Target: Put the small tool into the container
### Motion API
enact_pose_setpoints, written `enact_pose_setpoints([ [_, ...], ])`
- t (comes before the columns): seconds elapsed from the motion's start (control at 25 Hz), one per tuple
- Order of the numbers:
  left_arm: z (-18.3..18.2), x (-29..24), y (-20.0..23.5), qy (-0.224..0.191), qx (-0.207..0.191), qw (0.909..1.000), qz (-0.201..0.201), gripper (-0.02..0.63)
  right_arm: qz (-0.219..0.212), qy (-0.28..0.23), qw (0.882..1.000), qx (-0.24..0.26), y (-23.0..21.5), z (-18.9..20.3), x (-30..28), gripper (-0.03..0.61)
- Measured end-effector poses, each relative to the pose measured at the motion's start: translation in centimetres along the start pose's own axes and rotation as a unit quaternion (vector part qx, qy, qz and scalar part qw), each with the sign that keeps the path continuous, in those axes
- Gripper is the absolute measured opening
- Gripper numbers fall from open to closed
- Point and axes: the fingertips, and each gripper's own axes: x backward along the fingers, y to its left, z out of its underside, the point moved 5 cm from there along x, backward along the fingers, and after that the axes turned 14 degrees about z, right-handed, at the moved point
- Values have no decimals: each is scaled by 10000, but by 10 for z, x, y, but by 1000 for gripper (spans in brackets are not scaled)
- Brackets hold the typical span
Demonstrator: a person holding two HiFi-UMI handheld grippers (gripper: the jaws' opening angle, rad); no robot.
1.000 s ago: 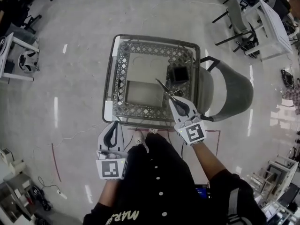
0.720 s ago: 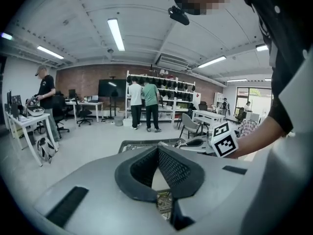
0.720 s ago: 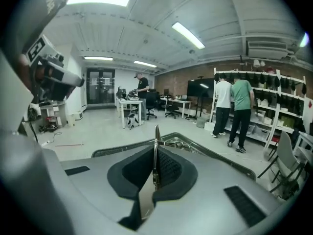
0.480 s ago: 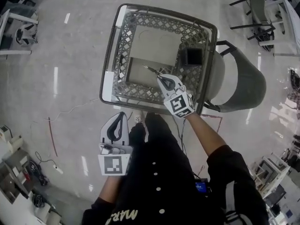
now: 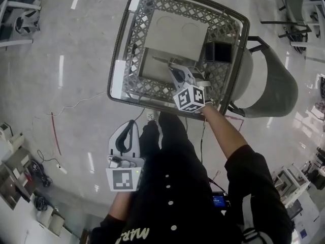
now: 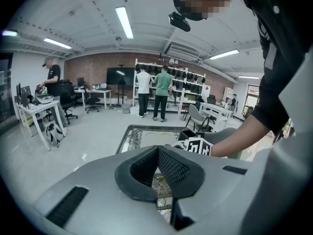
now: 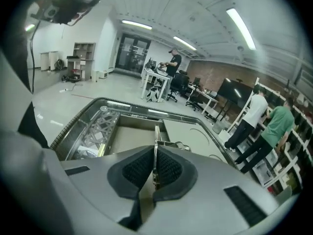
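Observation:
A thin metal tool [image 5: 160, 61] sticks forward out of my right gripper [image 5: 174, 71], whose jaws are shut on it. The gripper reaches inside a grey lattice-walled cart [image 5: 127, 44] and holds the tool above an open grey box [image 5: 147, 71] on the cart's floor. In the right gripper view the tool [image 7: 156, 137] points from the right gripper [image 7: 154, 161] over that box [image 7: 126, 135]. My left gripper [image 5: 127, 139] hangs low outside the cart, near the person's leg. Seen in its own view, the left gripper [image 6: 157, 154] is shut with nothing between its pads.
A flat grey board [image 5: 179, 33] and a small black box [image 5: 219, 51] also lie in the cart. A grey chair [image 5: 274, 90] stands right of the cart. A cable [image 5: 71, 108] trails on the floor at left. Desks, shelves and people stand farther off.
My right gripper has carried the tool forward and left, from the cart's near right edge to over the grey box. The left gripper has stayed low by the leg.

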Motion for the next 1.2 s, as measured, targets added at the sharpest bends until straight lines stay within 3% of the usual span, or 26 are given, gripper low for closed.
enact_pose_setpoints([
  [0.4,27,1,4,224,154,9996,-118,25,299,53,9867,1596,23,14,-28,15],
  [0.68,35,4,5,282,215,9993,-150,25,545,48,9778,2021,27,14,-39,17],
  [1.0,40,3,3,329,210,9992,-121,25,369,268,9803,1924,38,16,-40,57],
  [1.12,40,4,2,321,216,9992,-102,25,86,362,9869,1570,43,17,-32,111],
  [1.2,41,5,2,343,217,9991,-105,25,-34,369,9904,1331,46,15,-25,112],
])
